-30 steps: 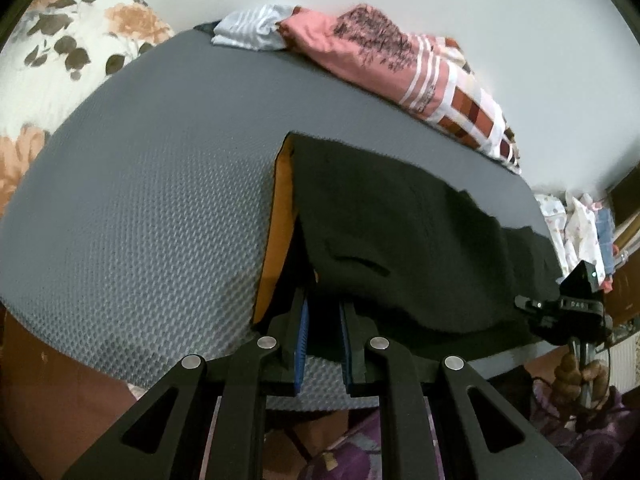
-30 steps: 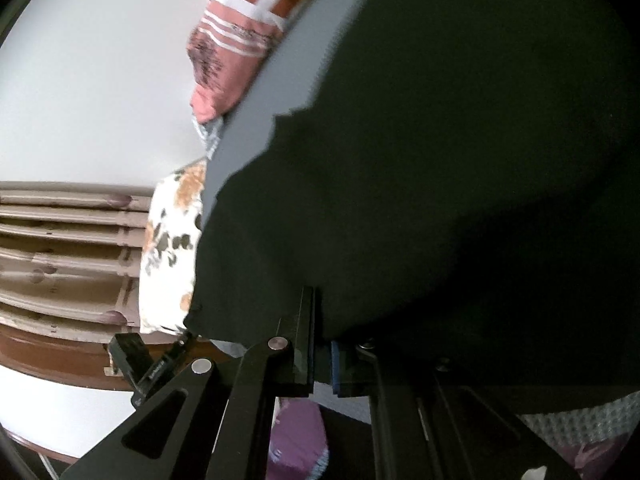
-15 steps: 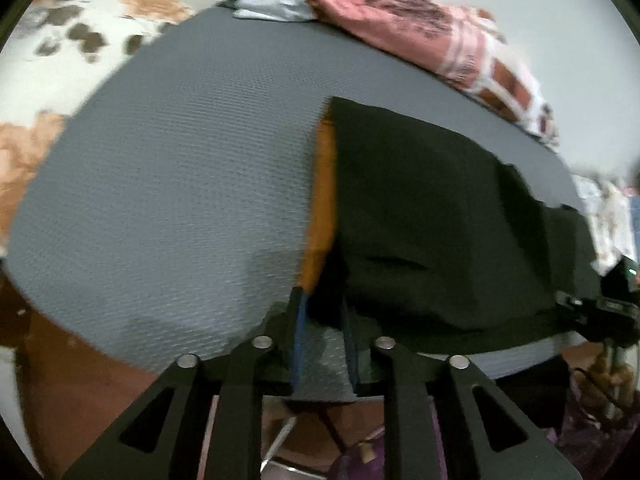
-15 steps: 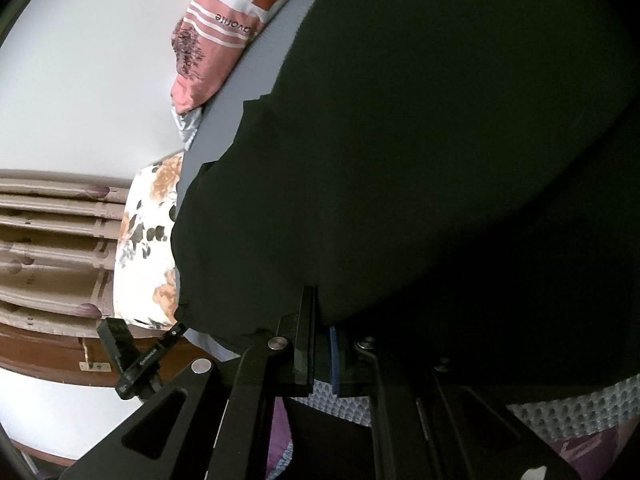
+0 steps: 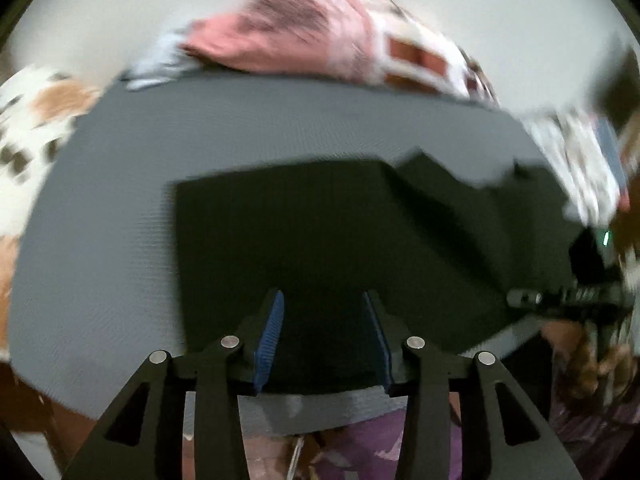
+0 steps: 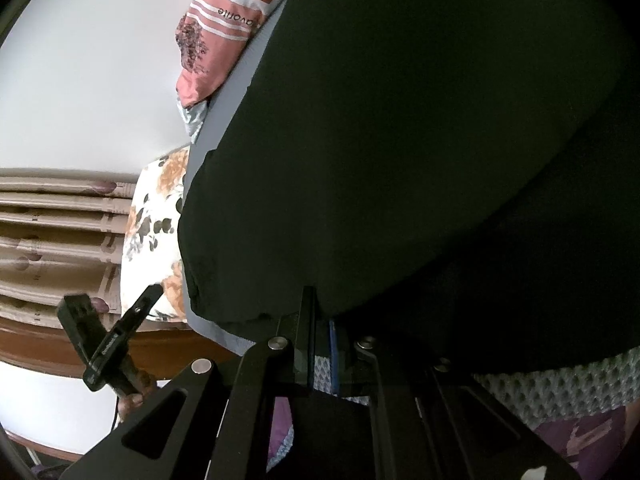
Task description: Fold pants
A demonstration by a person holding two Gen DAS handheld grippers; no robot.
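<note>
The black pants (image 5: pixel 340 232) lie folded on the grey mat (image 5: pixel 120 200). My left gripper (image 5: pixel 323 300) is open just above their near edge, with blue pads (image 5: pixel 272 328) spread apart and nothing between them. The left view is blurred by motion. In the right wrist view the pants (image 6: pixel 400 140) fill most of the frame. My right gripper (image 6: pixel 322 320) is shut on the pants' edge, which drapes over its fingertips. The right gripper also shows in the left wrist view (image 5: pixel 568 296), and the left one in the right wrist view (image 6: pixel 116 336).
A pile of pink and checked clothes (image 5: pixel 328 40) lies along the mat's far edge by the white wall. A floral cushion (image 5: pixel 28 128) sits to the left, and a wooden headboard (image 6: pixel 52 240) behind it. More clothes (image 5: pixel 580 160) lie at the right.
My left gripper has let go of the pants and opened wide. The orange lining no longer shows and the pants lie flat. The right gripper stays shut on the cloth.
</note>
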